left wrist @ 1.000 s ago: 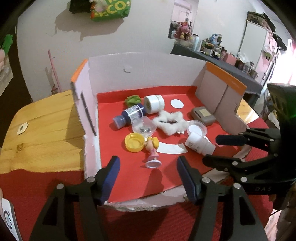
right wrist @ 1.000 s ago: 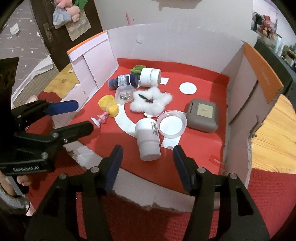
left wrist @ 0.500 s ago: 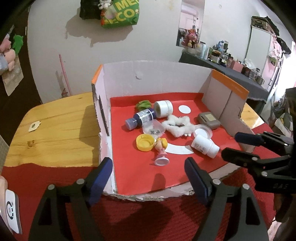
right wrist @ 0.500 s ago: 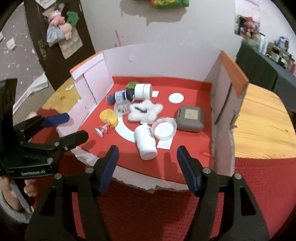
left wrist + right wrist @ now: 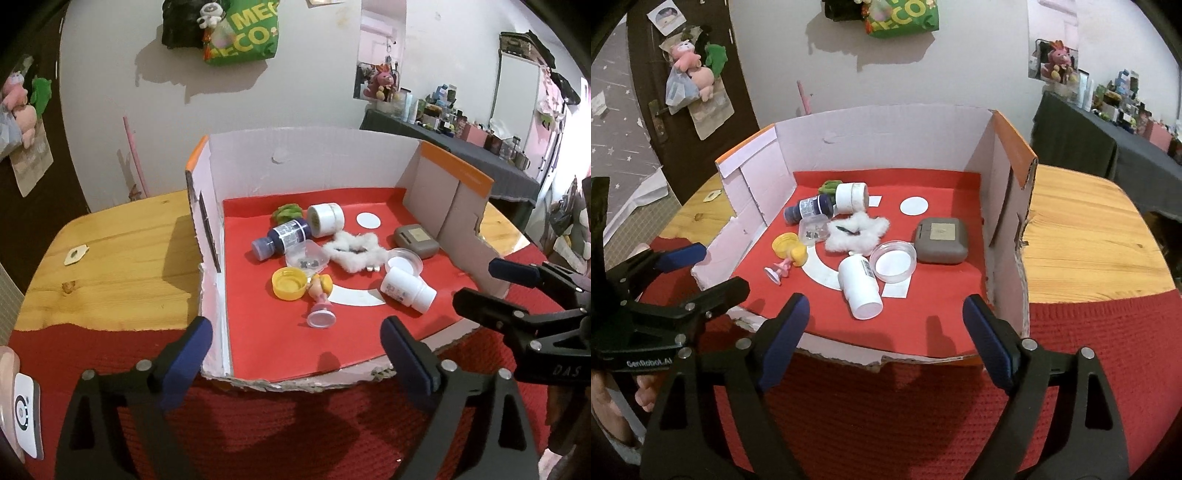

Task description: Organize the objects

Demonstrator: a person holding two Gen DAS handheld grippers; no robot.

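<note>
An open cardboard box with a red floor holds a jumble. In it lie a white pill bottle, a dark blue bottle, a yellow cap, a small pink doll, white fluff, a clear dish, a grey case and a white tape roll. My left gripper is open and empty before the box's front edge. My right gripper is open and empty there too.
The box stands on a wooden table with a red knitted cloth at the front. A green scrunchie lies at the box's back. A cluttered dark counter stands far right.
Both grippers have drawn back and up from the box, so the box and its contents look smaller. Both stay open. Nothing in the box has moved.
</note>
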